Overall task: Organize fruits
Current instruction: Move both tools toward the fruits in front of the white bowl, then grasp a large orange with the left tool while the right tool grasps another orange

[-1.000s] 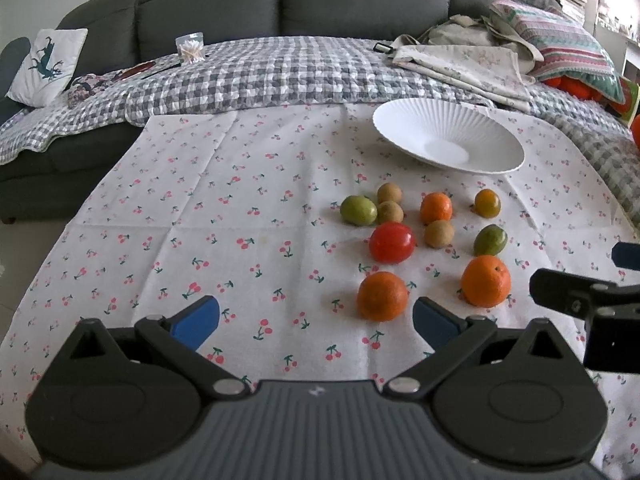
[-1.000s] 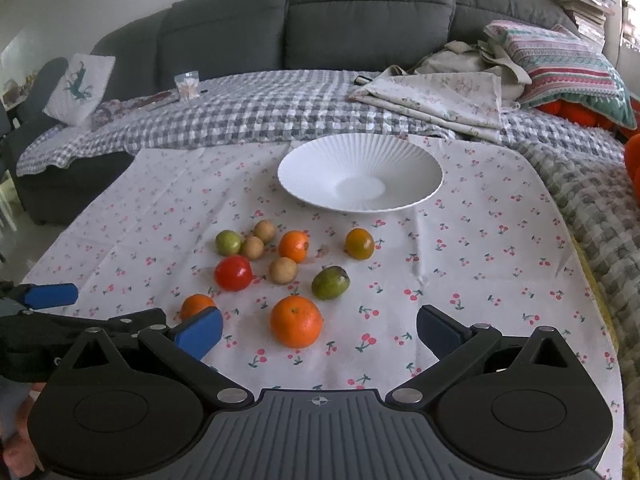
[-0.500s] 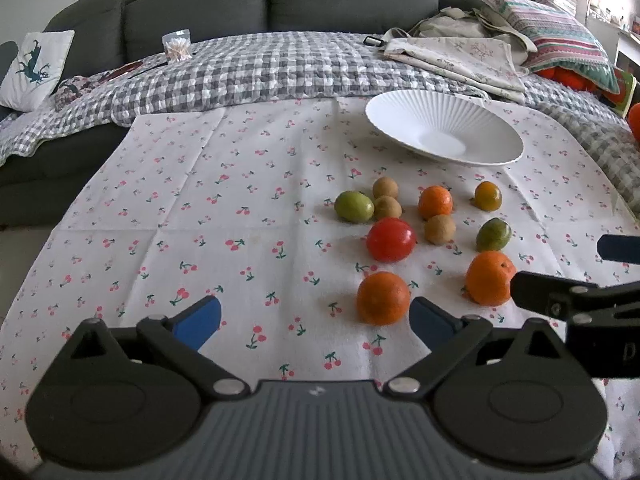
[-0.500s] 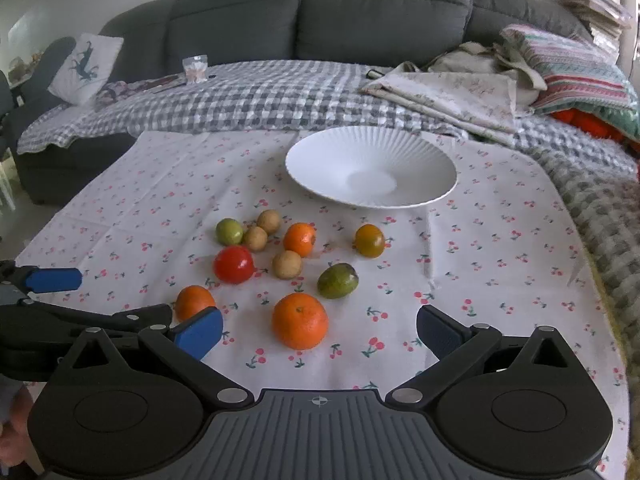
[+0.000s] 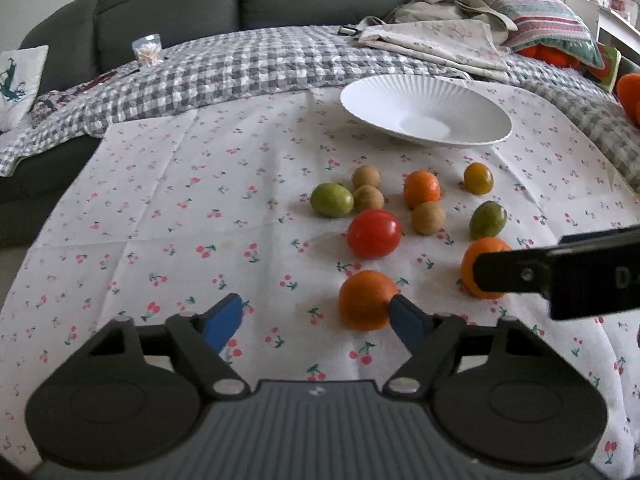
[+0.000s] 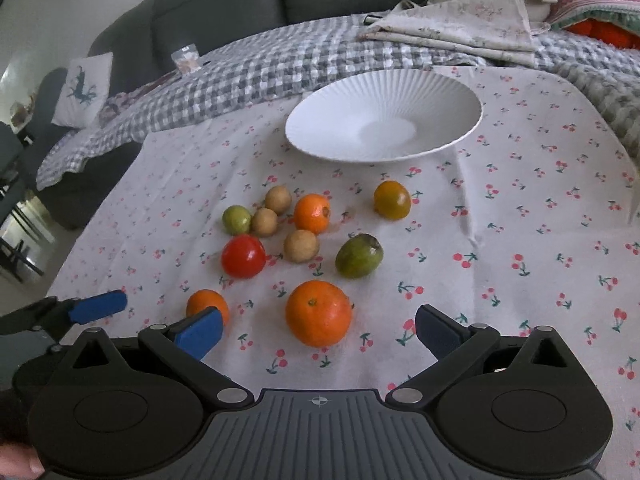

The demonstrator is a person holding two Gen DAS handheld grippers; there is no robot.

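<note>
Several fruits lie on the cherry-print cloth in front of a white ribbed bowl (image 6: 384, 120), also in the left wrist view (image 5: 424, 114). My right gripper (image 6: 318, 330) is open, its fingers on either side of a large orange (image 6: 319, 313). My left gripper (image 5: 316, 322) is open and empty; its right finger is just beside a smaller orange (image 5: 366, 300). A red tomato (image 6: 243, 256), a dark green fruit (image 6: 359, 255), a lime-green fruit (image 6: 236, 219), a small orange (image 6: 312, 213), a yellow-green tomato (image 6: 392, 200) and three brown round fruits lie farther back.
A grey checked blanket (image 6: 256, 68) covers the sofa behind the cloth, with folded fabric (image 6: 452, 24) and a striped pillow (image 5: 532, 8) at the back right. The right gripper's arm (image 5: 560, 272) crosses the left wrist view, in front of the large orange.
Both grippers have moved forward and lower toward the fruits. The large orange now lies between my right fingers, and the smaller orange is next to my left gripper's right finger.
</note>
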